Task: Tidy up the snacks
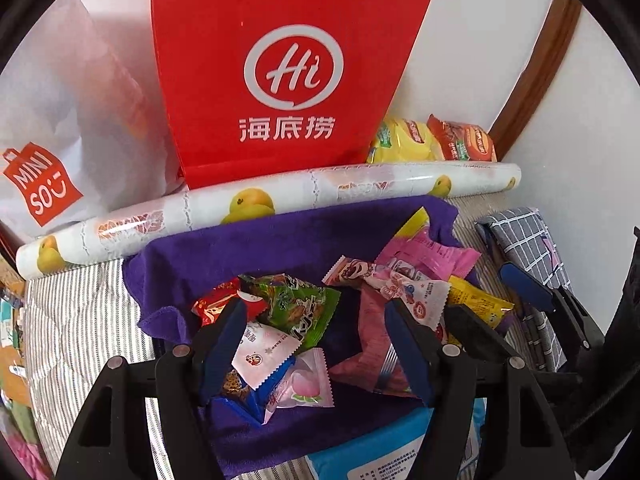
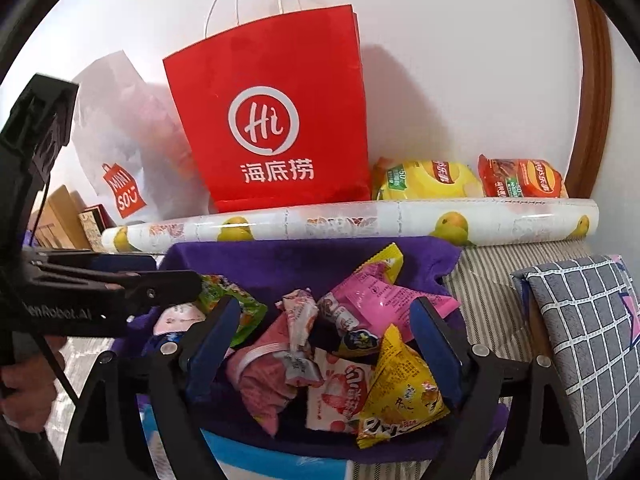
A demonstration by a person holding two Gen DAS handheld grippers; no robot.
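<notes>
Snack packets heaped on a purple cloth (image 1: 280,240)

Both the left gripper (image 1: 316,344) and right gripper (image 2: 326,340) hover spread above the snack packets (image 2: 360,364), pinching nothing.

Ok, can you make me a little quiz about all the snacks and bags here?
1. True or false: the red paper bag is lying flat.
2. What do the loose snack packets rest on? A) purple cloth B) checked pillow C) white Miniso bag
3. Fill in: the patterned roll has yellow ____ printed on it.

Key
1. False, it stands upright against the wall.
2. A
3. Fruit
</notes>
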